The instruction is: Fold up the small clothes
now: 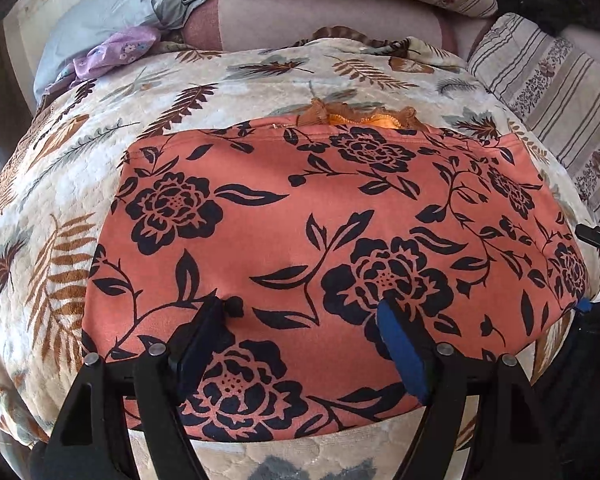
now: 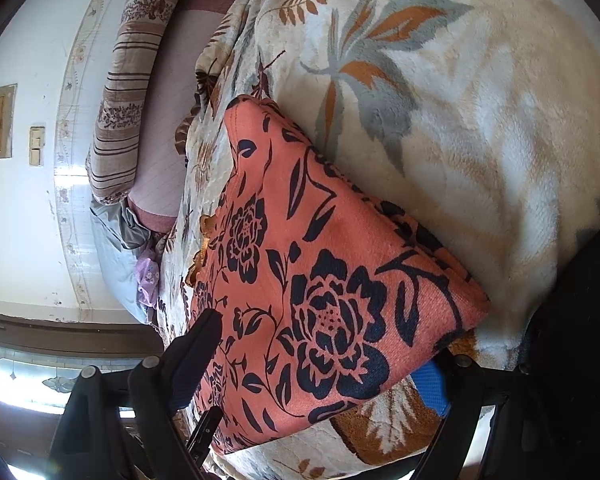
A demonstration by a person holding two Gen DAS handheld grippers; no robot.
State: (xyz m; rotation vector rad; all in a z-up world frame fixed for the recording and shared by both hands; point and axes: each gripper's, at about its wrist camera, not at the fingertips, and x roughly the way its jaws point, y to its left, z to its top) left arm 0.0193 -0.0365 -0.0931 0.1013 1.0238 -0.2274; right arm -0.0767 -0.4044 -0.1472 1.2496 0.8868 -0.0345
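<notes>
An orange garment with a black flower print (image 1: 300,232) lies flat on the leaf-patterned blanket (image 1: 60,216), with orange lace trim (image 1: 360,116) at its far edge. My left gripper (image 1: 304,312) is open above the garment's near part, its fingers spread wide and holding nothing. In the right wrist view the same garment (image 2: 320,272) lies in front of my right gripper (image 2: 324,356), which is open with the garment's corner between its spread fingers; one blue pad (image 2: 434,390) sits under the cloth edge. The right gripper's tip also shows in the left wrist view (image 1: 598,236).
Striped pillows (image 1: 548,80) lie at the back and right of the bed. A grey-blue pillow (image 1: 112,20) and a purple floral cloth (image 1: 116,50) lie at the back left. A white wall (image 2: 20,208) and a window (image 2: 32,376) are beside the bed.
</notes>
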